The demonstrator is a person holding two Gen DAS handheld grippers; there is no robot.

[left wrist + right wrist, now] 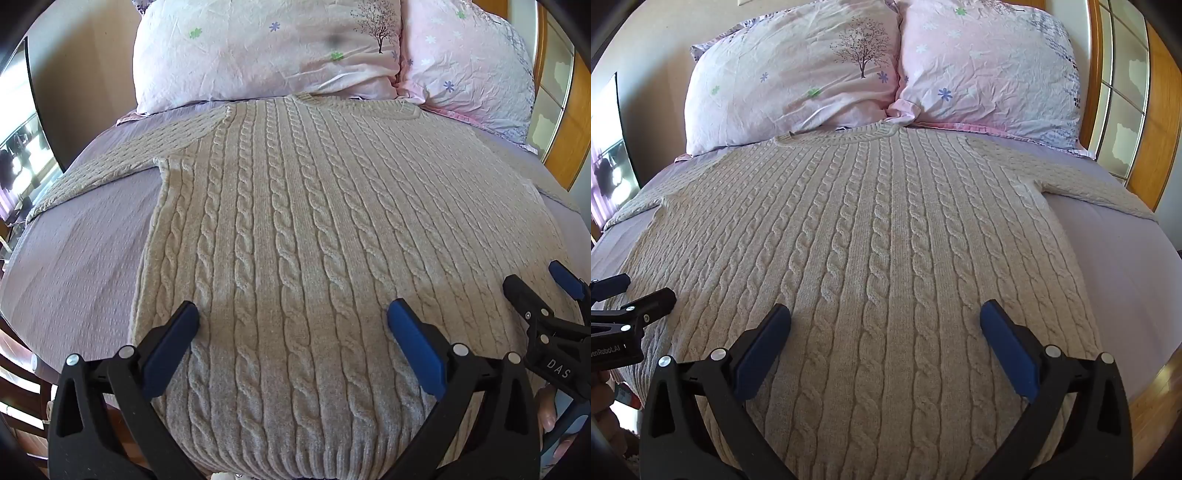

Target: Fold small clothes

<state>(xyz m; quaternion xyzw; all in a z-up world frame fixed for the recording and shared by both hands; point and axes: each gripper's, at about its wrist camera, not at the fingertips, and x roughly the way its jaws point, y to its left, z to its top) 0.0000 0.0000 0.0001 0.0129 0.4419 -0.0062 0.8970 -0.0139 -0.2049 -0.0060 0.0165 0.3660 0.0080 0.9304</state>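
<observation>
A beige cable-knit sweater (295,221) lies flat on the bed, collar toward the pillows, hem toward me; it also shows in the right wrist view (871,236). One sleeve (110,166) stretches out to the left, the other sleeve (1100,188) to the right. My left gripper (293,314) is open, held just above the sweater's lower left part. My right gripper (886,314) is open above the lower right part. The right gripper (546,284) shows at the right edge of the left wrist view, and the left gripper (635,291) at the left edge of the right wrist view.
The bed has a lilac sheet (81,251). Two pink flowered pillows (798,70) (990,66) lie at the head. A wooden frame with glass panes (1126,92) runs along the right side. A beige wall (81,74) stands at the left.
</observation>
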